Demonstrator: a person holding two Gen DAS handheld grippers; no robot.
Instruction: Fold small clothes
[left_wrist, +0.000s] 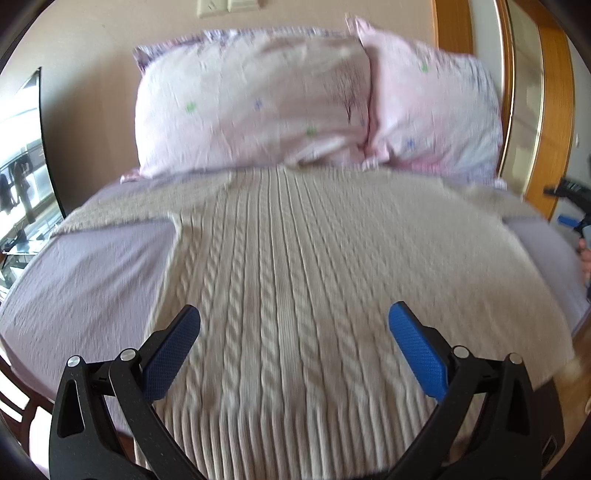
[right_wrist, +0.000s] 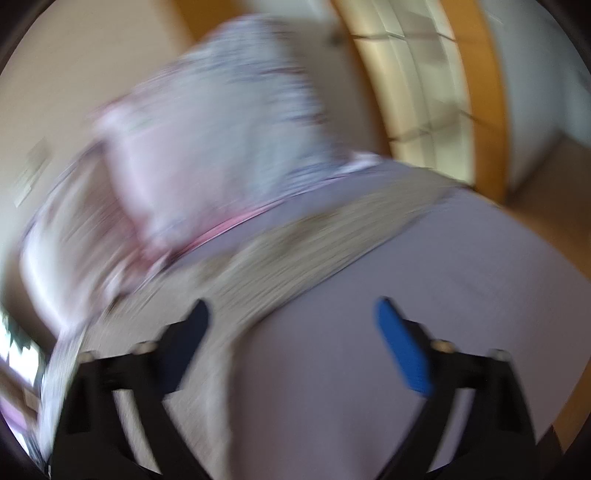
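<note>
A cream cable-knit sweater (left_wrist: 295, 258) lies spread flat on a bed with a lilac sheet (left_wrist: 85, 280), sleeves stretched out to both sides. My left gripper (left_wrist: 294, 314) is open and empty, hovering over the sweater's lower body near the ribbed hem. My right gripper (right_wrist: 291, 314) is open and empty over the sheet (right_wrist: 424, 295), beside the sweater's sleeve (right_wrist: 295, 251); this view is blurred by motion. The right gripper also shows at the far right edge of the left wrist view (left_wrist: 570, 210).
Two pink patterned pillows (left_wrist: 251, 103) (left_wrist: 436, 110) lean at the head of the bed; one shows blurred in the right wrist view (right_wrist: 207, 140). A wooden door frame (left_wrist: 554, 110) stands at right. A window (left_wrist: 18, 166) is at left.
</note>
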